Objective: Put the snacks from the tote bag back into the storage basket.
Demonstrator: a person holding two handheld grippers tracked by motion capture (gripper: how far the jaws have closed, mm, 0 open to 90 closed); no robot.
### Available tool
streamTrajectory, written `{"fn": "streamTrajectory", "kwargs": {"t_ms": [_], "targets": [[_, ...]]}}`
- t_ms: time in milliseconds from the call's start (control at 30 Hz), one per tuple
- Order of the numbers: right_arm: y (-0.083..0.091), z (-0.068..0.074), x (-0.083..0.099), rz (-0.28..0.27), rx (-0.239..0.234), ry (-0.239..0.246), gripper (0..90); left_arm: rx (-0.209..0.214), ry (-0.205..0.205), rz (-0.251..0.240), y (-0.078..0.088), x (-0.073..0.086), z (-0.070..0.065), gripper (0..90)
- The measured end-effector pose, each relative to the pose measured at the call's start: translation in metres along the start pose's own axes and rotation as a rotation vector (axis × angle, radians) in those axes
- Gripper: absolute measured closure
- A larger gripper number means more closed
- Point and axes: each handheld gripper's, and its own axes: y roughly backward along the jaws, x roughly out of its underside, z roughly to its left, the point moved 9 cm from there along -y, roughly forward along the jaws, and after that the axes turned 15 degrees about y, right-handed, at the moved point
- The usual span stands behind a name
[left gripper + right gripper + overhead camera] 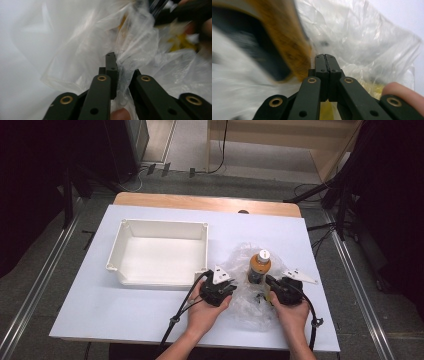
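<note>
Both grippers pinch the crinkled clear plastic bag (250,290).
Orange-and-black bottle (259,266) stands upright, white cap up, between left gripper (231,289) and right gripper (268,281).

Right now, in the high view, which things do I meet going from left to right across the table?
White tray → left gripper → bottle standing in the plastic bag → right gripper.
</note>
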Motion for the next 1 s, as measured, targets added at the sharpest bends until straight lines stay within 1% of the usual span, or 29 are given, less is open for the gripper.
{"fn": "streamTrajectory", "kwargs": {"t_ms": [33, 67, 100, 133, 167, 233, 267, 333, 400, 467, 500, 533, 567, 600, 633, 700, 767, 833, 867, 900, 1000], "targets": [[0.000, 0.000, 0.000, 0.000, 0.000, 0.000, 90.0, 0.000, 0.000, 0.000, 0.000, 0.000, 0.000, 87.9], [0.006, 0.002, -0.004, -0.032, -0.002, 0.007, 90.0, -0.026, 0.013, 0.050, -0.008, 0.007, 0.005, 87.9], [0.017, 0.005, -0.010, -0.075, -0.004, 0.016, 90.0, -0.029, 0.016, 0.052, -0.008, 0.007, 0.005, 88.6], [0.024, 0.009, -0.013, -0.101, -0.014, 0.028, 90.0, -0.039, 0.010, 0.053, -0.009, 0.007, 0.005, 88.7], [0.032, 0.016, -0.017, -0.127, -0.032, 0.051, 90.0, -0.042, 0.007, 0.054, -0.009, 0.007, 0.006, 88.8], [0.033, 0.023, -0.016, -0.121, -0.060, 0.053, 90.0, -0.038, 0.014, 0.053, -0.009, 0.007, 0.006, 88.8], [0.030, 0.026, -0.013, -0.102, -0.070, 0.051, 90.0, -0.034, 0.014, 0.051, -0.008, 0.007, 0.007, 88.8], [0.022, 0.030, -0.005, -0.054, -0.070, 0.048, 90.0, -0.034, 0.021, 0.047, -0.007, 0.008, 0.008, 88.7], [0.015, 0.032, 0.004, 0.001, -0.072, 0.046, 90.0, -0.024, 0.026, 0.044, -0.006, 0.008, 0.008, 88.6], [0.009, 0.034, 0.014, 0.058, -0.090, 0.035, 90.0, -0.021, 0.034, 0.036, -0.005, 0.008, 0.008, 88.6], [0.009, 0.034, 0.014, 0.058, -0.090, 0.035, 90.0, -0.021, 0.034, 0.036, -0.005, 0.008, 0.008, 88.6], [0.004, 0.031, 0.021, 0.103, -0.101, 0.017, 89.5, -0.022, 0.035, 0.036, -0.005, 0.008, 0.008, 88.5], [0.005, 0.030, 0.020, 0.093, -0.102, 0.009, 88.7, -0.027, 0.033, 0.031, -0.005, 0.008, 0.008, 88.5], [0.007, 0.029, 0.017, 0.069, -0.094, 0.009, 87.3, -0.032, 0.025, 0.034, -0.005, 0.008, 0.008, 88.5], [0.012, 0.029, 0.011, 0.025, -0.087, 0.013, 83.6, -0.031, 0.020, 0.032, -0.005, 0.008, 0.008, 88.5], [0.025, 0.030, -0.006, -0.100, -0.070, 0.039, 71.8, -0.032, 0.019, 0.031, -0.005, 0.008, 0.008, 88.5], [0.040, 0.031, -0.025, -0.232, -0.024, 0.071, 56.0, -0.033, 0.022, 0.031, -0.005, 0.008, 0.008, 88.4], [0.045, 0.034, -0.033, -0.275, 0.000, 0.094, 42.4, -0.034, 0.022, 0.024, -0.005, 0.008, 0.008, 88.5], [0.045, 0.036, -0.036, -0.277, -0.004, 0.100, 37.9, -0.035, 0.020, 0.021, -0.005, 0.008, 0.007, 88.4], [0.044, 0.038, -0.038, -0.276, -0.025, 0.105, 35.7, -0.036, 0.017, 0.022, -0.005, 0.008, 0.007, 88.4], [0.040, 0.038, -0.041, -0.277, -0.030, 0.086, 30.5, -0.038, 0.009, 0.020, -0.005, 0.008, 0.007, 88.6]]}}
